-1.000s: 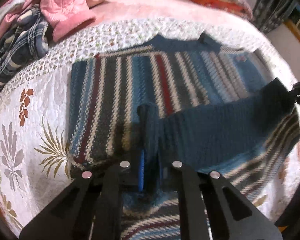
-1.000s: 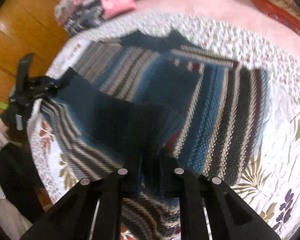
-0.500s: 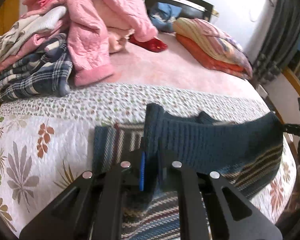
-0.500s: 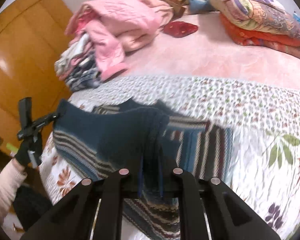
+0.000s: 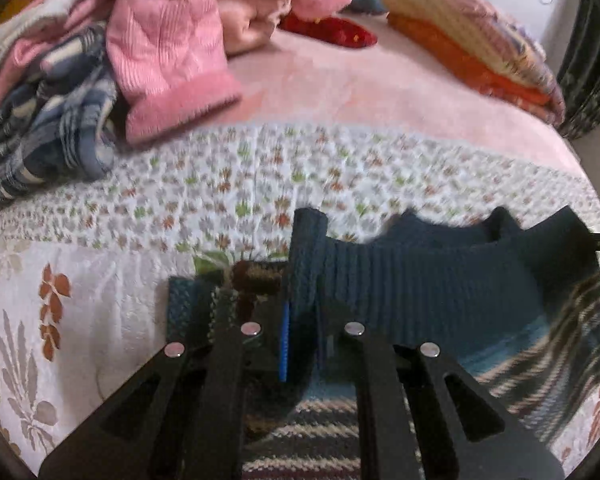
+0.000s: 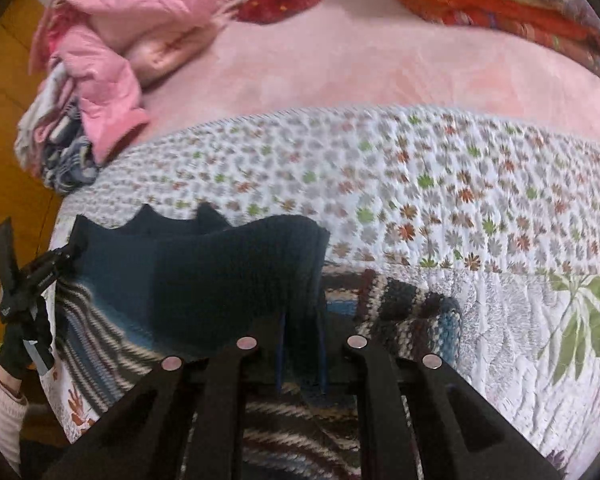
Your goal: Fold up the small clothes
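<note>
Both grippers have carried the sweater's ribbed hem up and forward since the earlier frames, so the striped body that lay spread flat is now mostly hidden beneath the raised dark band. Left gripper (image 5: 302,344): fingers together, clamped on one corner of the hem. Right gripper (image 6: 302,354): fingers likewise clamped on the opposite corner; in the right wrist view the left gripper appears at the far left edge, gripping its end of the same band. Sweater (image 5: 440,292): a striped knit lying on the flowered quilt (image 5: 228,184), its hem stretched taut between the two tools and held above the lower body, with the collar points showing just beyond the band. Pile of clothes (image 5: 100,64): pink and plaid garments heaped at the far left of the bed, well apart from the sweater. Progress, as judged: the first bottom-to-top fold is midway, the hem lifted but not yet laid down near the collar. Remaining: lower and release the hem, smooth it, then fold again; whether the pile awaits folding cannot be told.
</note>
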Demonstrator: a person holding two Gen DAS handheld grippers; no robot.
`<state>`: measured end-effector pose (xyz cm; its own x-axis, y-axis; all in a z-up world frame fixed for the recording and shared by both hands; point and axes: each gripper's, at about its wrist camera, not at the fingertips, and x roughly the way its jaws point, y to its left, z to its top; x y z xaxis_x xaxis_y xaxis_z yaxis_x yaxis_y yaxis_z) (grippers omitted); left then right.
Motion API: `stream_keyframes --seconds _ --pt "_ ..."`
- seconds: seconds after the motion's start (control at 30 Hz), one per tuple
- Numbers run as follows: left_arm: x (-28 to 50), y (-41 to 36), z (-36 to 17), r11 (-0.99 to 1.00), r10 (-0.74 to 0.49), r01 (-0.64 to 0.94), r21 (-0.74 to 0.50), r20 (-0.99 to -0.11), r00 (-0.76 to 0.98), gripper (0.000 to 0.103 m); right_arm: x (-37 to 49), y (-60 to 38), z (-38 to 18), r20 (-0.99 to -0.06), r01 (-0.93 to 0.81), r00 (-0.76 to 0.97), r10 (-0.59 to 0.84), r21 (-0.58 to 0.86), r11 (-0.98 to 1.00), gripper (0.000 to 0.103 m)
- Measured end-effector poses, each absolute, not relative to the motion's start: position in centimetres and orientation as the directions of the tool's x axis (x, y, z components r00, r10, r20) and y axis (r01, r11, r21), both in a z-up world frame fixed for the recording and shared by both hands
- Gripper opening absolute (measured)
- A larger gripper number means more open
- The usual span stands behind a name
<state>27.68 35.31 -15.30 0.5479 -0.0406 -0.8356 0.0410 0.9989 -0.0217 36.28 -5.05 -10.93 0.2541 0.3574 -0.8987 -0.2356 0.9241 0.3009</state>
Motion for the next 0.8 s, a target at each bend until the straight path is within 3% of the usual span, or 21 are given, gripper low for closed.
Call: stream_keyframes --seconds 0.07,0.1,0.17,0.23,0.5,0.63,0.8 --pt "27.9 35.8 -16.3 0.999 -0.029 0.026 -0.018 -0.846 0.532 0.015 36.1 -5.1 -11.8 -0.908 -0.219 0.242 0.341 0.292 0.931 0.019" --pt "27.8 36.0 -16.5 1.0 -0.03 0.021 -0.022 -0.849 0.528 0.018 36.1 -5.2 -12.4 -0.92 -0.202 0.236 0.313 0.269 0.942 0.029" --pt "27.3 36.4 -16.3 1.0 -0.031 0.015 -0.027 -0.849 0.527 0.021 35.7 -5.1 -12.6 -0.925 -0.206 0.24 0.295 0.249 0.946 0.03" --pt "26.5 36.8 -15.4 1.0 -0.012 0.005 -0.011 -0.855 0.518 0.032 35.2 -5.4 -12.2 -0.927 -0.203 0.249 0.279 0.232 0.951 0.032" --pt "19.5 36.7 -9.5 0.999 -0.041 0.042 -0.021 -0.83 0.557 0.047 28.7 -7.7 -5.7 -0.897 -0.236 0.294 0.329 0.265 0.935 0.038" --pt "15.4 35.4 -8.1 0.991 -0.137 0.064 -0.121 -0.838 0.528 0.051 24.4 -7.6 -3.7 -0.876 -0.257 0.285 0.389 0.321 0.911 0.043" --pt "12.3 34.7 -10.2 0.966 -0.245 0.035 -0.258 -0.854 0.459 0.055 21.1 -7.0 -5.2 -0.879 -0.248 0.238 0.413 0.356 0.901 0.044"
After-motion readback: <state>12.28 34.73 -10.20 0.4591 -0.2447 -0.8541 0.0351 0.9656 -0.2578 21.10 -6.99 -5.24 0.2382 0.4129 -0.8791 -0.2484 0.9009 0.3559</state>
